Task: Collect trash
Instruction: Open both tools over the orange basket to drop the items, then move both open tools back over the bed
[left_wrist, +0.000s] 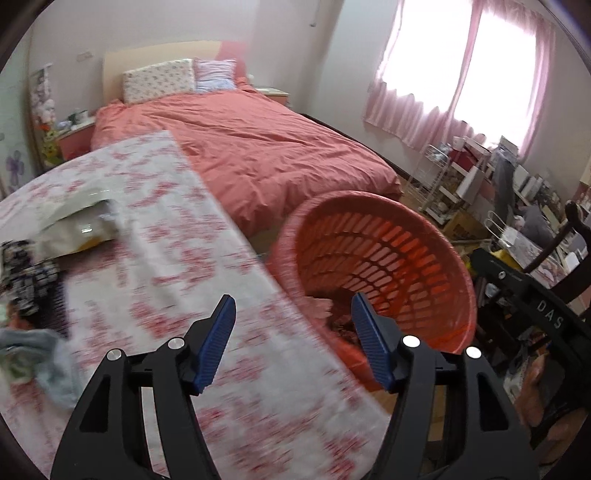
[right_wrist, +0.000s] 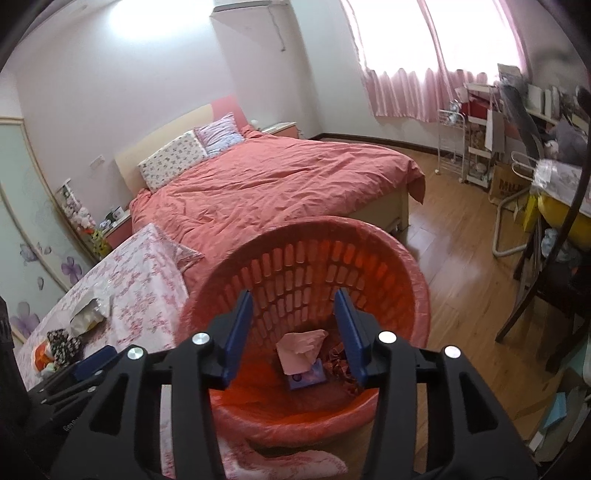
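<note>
A red lattice trash basket (right_wrist: 388, 258) with a red liner stands beside the table; it also shows in the left wrist view (left_wrist: 406, 236). Inside lie a pink tissue (right_wrist: 301, 347) on a small purple pack (right_wrist: 306, 378) and a crumpled dark wrapper (right_wrist: 334, 360). My right gripper (right_wrist: 293, 332) is open and empty above the basket's mouth. My left gripper (left_wrist: 291, 330) is open and empty over the table edge next to the basket. A torn white and yellow bag (left_wrist: 74, 229) and a black patterned wrapper (left_wrist: 26, 277) lie on the floral tablecloth (left_wrist: 177, 258).
A bed with a coral cover (right_wrist: 288, 184) stands behind table and basket. A blue cloth (left_wrist: 44, 358) lies at the table's left. A dark chair (right_wrist: 546, 288) and cluttered shelves (right_wrist: 480, 147) line the right side, with wooden floor (right_wrist: 461, 266) between.
</note>
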